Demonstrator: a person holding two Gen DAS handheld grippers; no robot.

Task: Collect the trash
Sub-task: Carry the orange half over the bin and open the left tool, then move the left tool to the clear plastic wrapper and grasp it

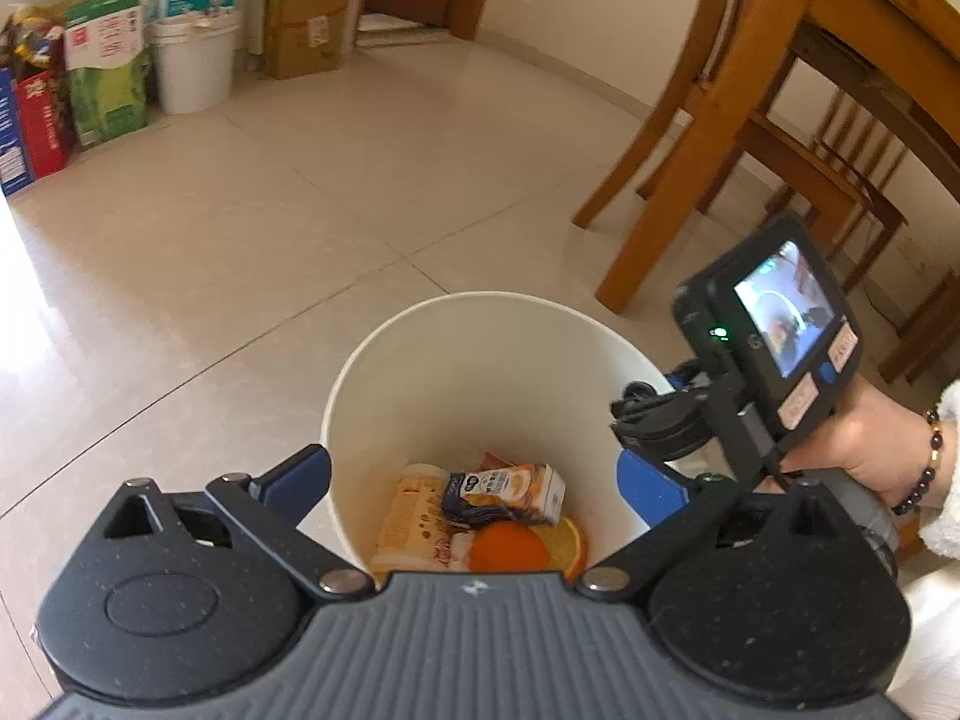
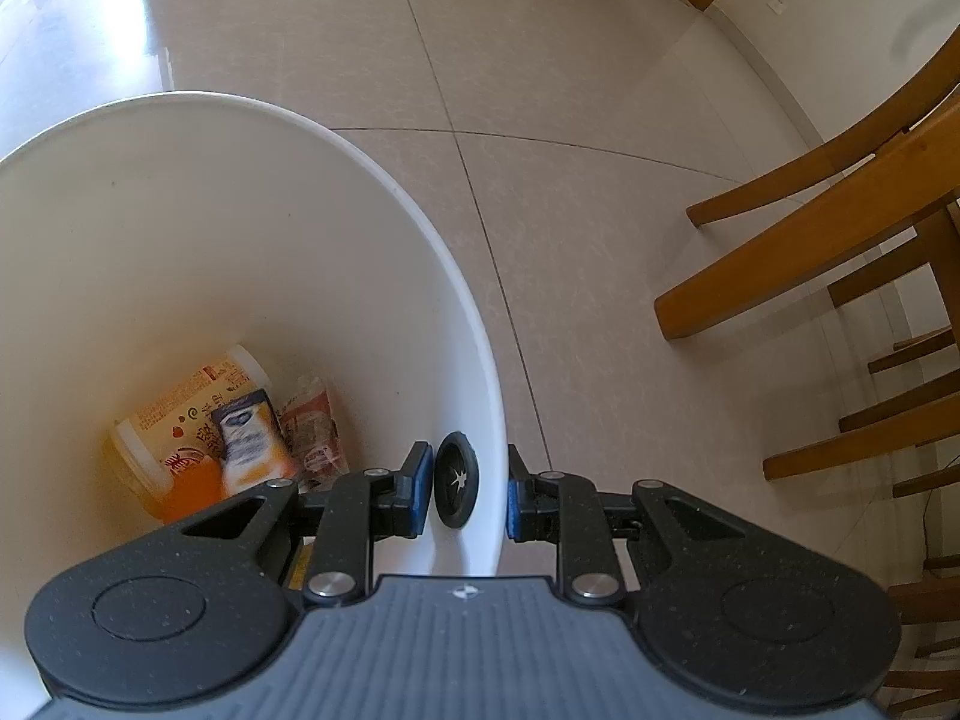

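Note:
A white bin (image 1: pixel 456 301) stands on the tiled floor. Inside it lie a small drink carton (image 1: pixel 510 489), an orange printed tub (image 1: pixel 408 516), a red wrapper (image 1: pixel 498 459) and orange pieces (image 1: pixel 510 546). My left gripper (image 1: pixel 474 480) hovers above the bin, open wide, nothing between its fingers. My right gripper (image 2: pixel 467 495) straddles the bin's near wall (image 2: pixel 360 156), one finger inside and one outside, closed on it beside a black grommet (image 2: pixel 456 480). The carton (image 2: pixel 249 438) looks slightly blurred there. A hand holds the right gripper (image 1: pixel 654 420) at the bin's right rim.
Wooden chair and table legs (image 1: pixel 678 168) stand close on the right, also the chair legs (image 2: pixel 780 252). Along the far wall are a white bucket (image 1: pixel 192 66), a cardboard box (image 1: pixel 306 18) and coloured cartons (image 1: pixel 105 72). Open tiled floor (image 1: pixel 270 210) lies to the left.

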